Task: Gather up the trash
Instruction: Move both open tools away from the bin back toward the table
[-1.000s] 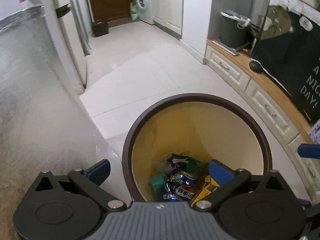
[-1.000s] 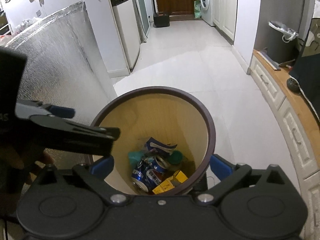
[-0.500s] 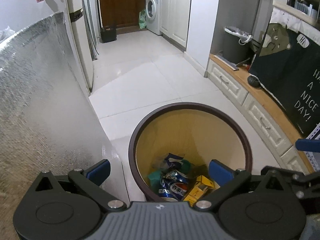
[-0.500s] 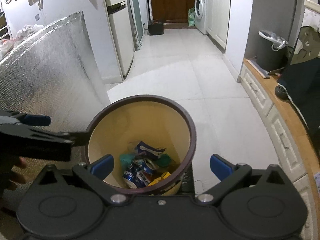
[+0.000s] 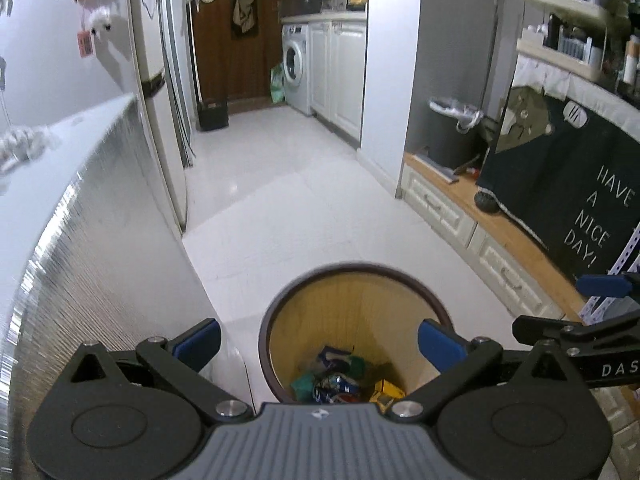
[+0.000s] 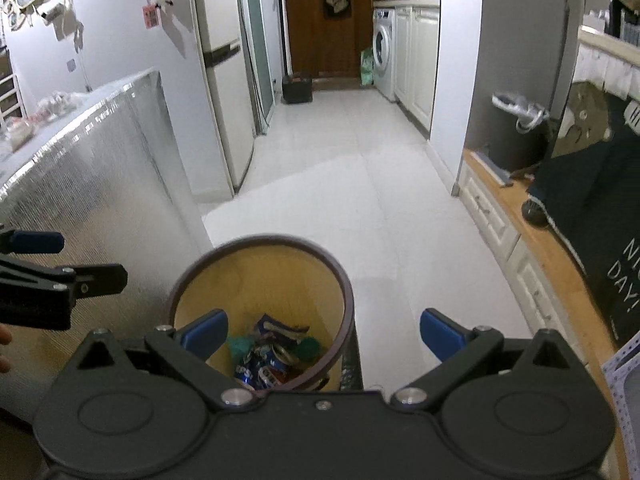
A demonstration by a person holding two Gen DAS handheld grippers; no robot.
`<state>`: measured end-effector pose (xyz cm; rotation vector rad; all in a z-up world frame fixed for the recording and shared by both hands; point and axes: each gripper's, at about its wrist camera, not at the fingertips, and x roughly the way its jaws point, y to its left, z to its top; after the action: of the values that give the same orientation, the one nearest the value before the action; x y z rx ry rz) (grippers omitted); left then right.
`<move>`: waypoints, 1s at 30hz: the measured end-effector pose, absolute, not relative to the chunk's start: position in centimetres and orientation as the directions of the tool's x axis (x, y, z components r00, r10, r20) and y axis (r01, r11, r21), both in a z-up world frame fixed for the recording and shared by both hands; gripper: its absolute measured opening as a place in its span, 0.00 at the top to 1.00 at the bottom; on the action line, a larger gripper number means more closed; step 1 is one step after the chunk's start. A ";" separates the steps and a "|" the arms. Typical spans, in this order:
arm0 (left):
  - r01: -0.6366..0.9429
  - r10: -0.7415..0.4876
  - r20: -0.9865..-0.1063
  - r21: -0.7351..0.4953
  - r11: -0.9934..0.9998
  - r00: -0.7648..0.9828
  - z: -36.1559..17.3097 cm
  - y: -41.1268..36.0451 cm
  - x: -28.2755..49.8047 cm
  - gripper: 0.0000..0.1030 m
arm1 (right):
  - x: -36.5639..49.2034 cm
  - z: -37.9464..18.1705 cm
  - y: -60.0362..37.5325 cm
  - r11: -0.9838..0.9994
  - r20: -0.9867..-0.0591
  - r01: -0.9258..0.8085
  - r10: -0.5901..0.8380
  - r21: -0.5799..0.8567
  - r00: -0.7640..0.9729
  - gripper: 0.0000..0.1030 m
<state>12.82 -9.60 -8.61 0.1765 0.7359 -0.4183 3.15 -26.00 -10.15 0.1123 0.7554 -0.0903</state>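
Two empty grippers over the floor. On the left, the foil-covered counter (image 5: 92,216); then the left gripper (image 5: 318,342), jaws spread wide, holding nothing. Centre, the bin (image 5: 356,276), with cans and wrappers (image 5: 340,380) lying at its bottom. Right gripper (image 6: 322,334), equally wide, nothing held. Looks like a drop is finished; next comes finding another piece, and none shows on the tiles.

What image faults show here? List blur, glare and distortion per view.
Left wrist view: fisheye bends the foil-covered panel and fridge, black vignette at the corners, motion blur on the panel's edge. Right wrist view: same barrel bending, soft glare on the floor tiles, trash bin rim slightly smeared.
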 end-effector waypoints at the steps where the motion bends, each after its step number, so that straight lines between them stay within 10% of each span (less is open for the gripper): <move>1: 0.431 -0.312 -0.673 0.011 0.902 0.671 -8.0 -9.6 12.5 0.00 | 2.9 -9.5 -26.0 0.990 -0.679 0.122 -0.044 0.068 0.733 0.00; 16: 0.420 -0.347 -0.485 0.047 0.907 0.803 2.2 -4.9 10.2 0.00 | 2.5 0.9 -23.3 0.998 -0.496 0.052 -0.030 0.029 0.868 0.00; 30: 0.183 -0.130 -0.335 0.133 0.974 0.933 8.5 6.7 14.6 0.00 | 10.3 6.1 -14.4 0.992 -0.314 -0.126 0.126 0.022 0.941 0.00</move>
<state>14.59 6.69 8.46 0.1635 0.3305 -0.1611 10.26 -14.42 6.06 0.0013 0.3204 0.1286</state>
